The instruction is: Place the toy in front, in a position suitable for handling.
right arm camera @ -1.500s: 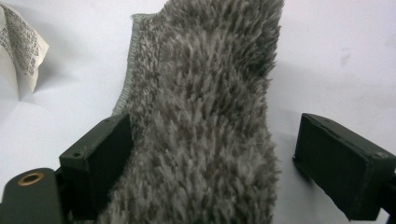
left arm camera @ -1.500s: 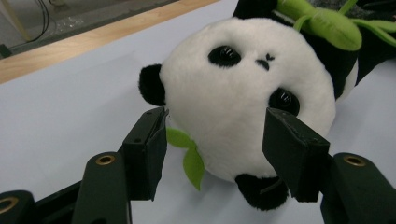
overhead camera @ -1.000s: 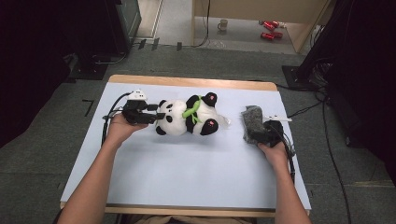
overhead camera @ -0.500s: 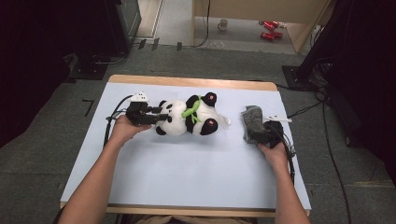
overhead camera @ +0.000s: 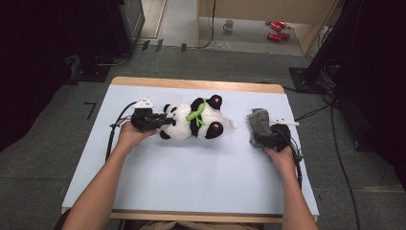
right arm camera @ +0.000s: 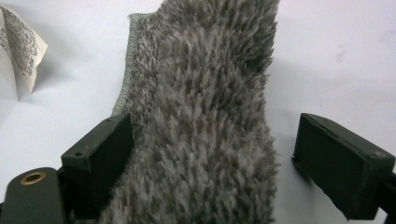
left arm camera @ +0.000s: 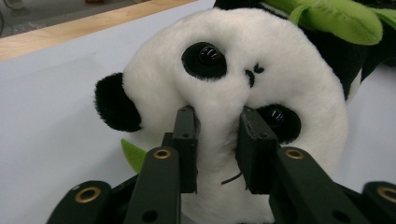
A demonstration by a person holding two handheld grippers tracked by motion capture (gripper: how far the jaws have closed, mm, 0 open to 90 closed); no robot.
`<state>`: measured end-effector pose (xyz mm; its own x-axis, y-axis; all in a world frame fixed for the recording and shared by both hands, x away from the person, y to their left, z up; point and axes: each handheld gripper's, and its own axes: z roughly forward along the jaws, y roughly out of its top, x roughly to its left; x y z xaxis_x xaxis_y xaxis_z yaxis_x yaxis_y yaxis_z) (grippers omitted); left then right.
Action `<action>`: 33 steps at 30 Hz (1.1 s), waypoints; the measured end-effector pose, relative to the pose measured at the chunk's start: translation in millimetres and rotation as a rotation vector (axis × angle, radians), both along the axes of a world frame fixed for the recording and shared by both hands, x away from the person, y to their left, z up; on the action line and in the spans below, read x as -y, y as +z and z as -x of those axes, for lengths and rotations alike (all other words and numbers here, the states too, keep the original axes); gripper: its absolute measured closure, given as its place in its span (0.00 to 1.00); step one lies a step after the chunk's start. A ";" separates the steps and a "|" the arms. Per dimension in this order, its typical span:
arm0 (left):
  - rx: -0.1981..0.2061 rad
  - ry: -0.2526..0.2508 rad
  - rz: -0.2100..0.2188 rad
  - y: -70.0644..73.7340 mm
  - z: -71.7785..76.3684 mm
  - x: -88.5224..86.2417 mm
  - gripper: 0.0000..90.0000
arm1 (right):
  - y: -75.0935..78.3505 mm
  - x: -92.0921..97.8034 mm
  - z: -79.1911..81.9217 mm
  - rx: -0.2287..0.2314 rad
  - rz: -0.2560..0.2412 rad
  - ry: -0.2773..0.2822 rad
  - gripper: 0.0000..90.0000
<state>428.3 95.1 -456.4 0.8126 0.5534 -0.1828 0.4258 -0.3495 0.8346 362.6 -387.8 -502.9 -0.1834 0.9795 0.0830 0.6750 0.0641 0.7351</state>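
A black and white plush panda [overhead camera: 194, 120] with a green leaf collar lies on its side in the middle of the pale table mat [overhead camera: 191, 182]. My left gripper [overhead camera: 163, 121] is at its head; in the left gripper view the jaws of this gripper [left arm camera: 218, 135] pinch the white muzzle of the panda [left arm camera: 233, 60] between the eyes. To the right lies a grey fuzzy cloth [overhead camera: 258, 125]. My right gripper [overhead camera: 266, 138] is at its near end. In the right gripper view, that gripper [right arm camera: 224, 154] is open around the cloth [right arm camera: 205, 116], left jaw touching the pile, right jaw apart.
A white printed tag [right arm camera: 18, 46] lies on the mat left of the cloth. The table's wooden far edge [overhead camera: 196, 84] runs behind the panda. Cables trail off both grippers. Dark stands and red items [overhead camera: 275, 30] sit on the floor beyond.
My left gripper has slid a little to the right, onto the panda's head. The right gripper and the grey cloth have stayed put.
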 end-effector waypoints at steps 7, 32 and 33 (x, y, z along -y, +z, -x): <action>-0.019 0.015 0.009 9.4 3.9 -2.8 0.92 | 0.0 0.1 -0.1 -0.001 -0.001 0.000 0.13; -0.069 -0.126 0.041 41.1 61.1 -3.2 0.97 | 3.6 2.4 -0.7 -0.023 -0.025 -0.010 0.16; -0.068 -0.129 0.048 41.3 62.8 -5.3 0.97 | 4.4 3.1 -0.5 -0.026 -0.030 -0.011 0.16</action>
